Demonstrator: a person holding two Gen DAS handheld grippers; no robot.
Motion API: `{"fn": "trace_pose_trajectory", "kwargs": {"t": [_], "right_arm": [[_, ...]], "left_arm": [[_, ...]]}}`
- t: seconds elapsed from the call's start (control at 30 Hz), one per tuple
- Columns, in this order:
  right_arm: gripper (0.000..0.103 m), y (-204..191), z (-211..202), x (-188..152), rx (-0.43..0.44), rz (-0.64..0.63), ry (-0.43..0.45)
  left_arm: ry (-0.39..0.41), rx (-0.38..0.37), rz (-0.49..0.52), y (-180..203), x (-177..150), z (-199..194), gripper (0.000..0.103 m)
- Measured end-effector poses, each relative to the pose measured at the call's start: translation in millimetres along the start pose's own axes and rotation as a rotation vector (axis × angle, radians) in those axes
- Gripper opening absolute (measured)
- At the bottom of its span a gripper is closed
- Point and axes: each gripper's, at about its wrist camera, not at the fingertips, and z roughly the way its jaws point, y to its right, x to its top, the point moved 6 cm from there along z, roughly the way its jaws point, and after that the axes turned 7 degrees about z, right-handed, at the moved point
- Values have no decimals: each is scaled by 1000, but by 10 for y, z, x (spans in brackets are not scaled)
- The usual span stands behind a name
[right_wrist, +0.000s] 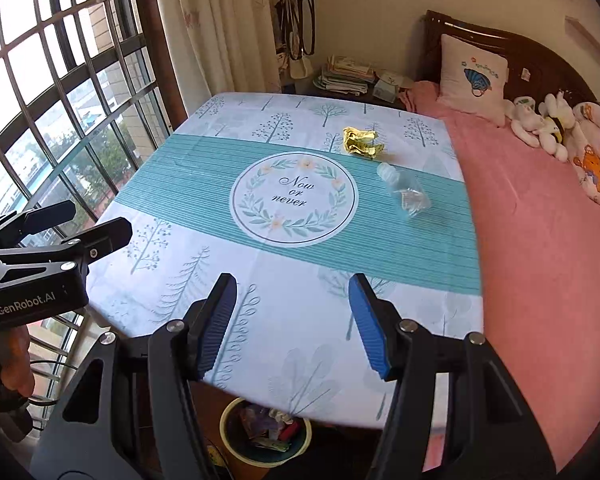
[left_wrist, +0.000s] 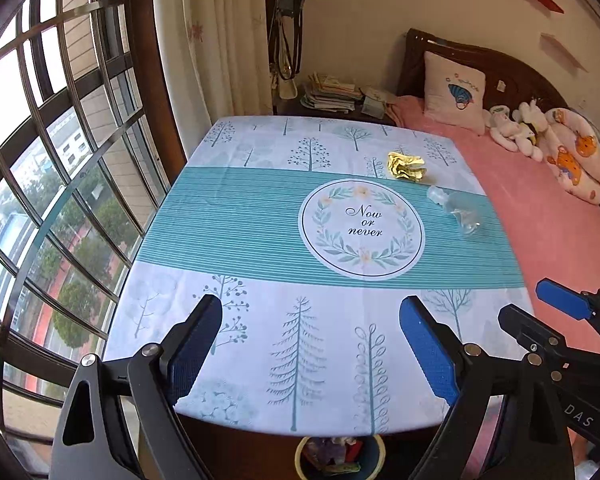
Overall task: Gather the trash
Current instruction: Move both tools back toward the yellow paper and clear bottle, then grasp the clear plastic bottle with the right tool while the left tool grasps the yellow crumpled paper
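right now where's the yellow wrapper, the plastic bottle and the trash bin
yellow wrapper (right_wrist: 362, 143): right wrist view, middle of the crumpled foil
plastic bottle (right_wrist: 406, 191): right wrist view, clear body
trash bin (right_wrist: 236, 450): right wrist view, pale near rim

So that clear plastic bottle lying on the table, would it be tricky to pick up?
Probably a little. The clear bottle lies on its side, so a nudge could set it rolling on the tablecloth. It looks empty, so likely light, and its thin, crinkled-looking wall may buckle when squeezed. Its smooth plastic could slip between the pads.
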Motion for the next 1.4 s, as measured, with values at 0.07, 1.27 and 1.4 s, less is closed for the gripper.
{"fn": "trace_pose_trajectory", "kwargs": {"t": [0.07, 1.27, 1.4], "right_arm": [[56, 254, 226, 211, 13, -4, -33], [58, 2049, 2690, 1294, 1, -22, -156], [57, 2195, 2665, 1398, 10, 31, -142]], "left_arm": [[-24, 7, -16, 182, 181, 237, 91], [-150, 43, -42, 1436, 1839, 2626, 92], [-150, 2, -19, 1612, 2089, 2873, 92]]}}
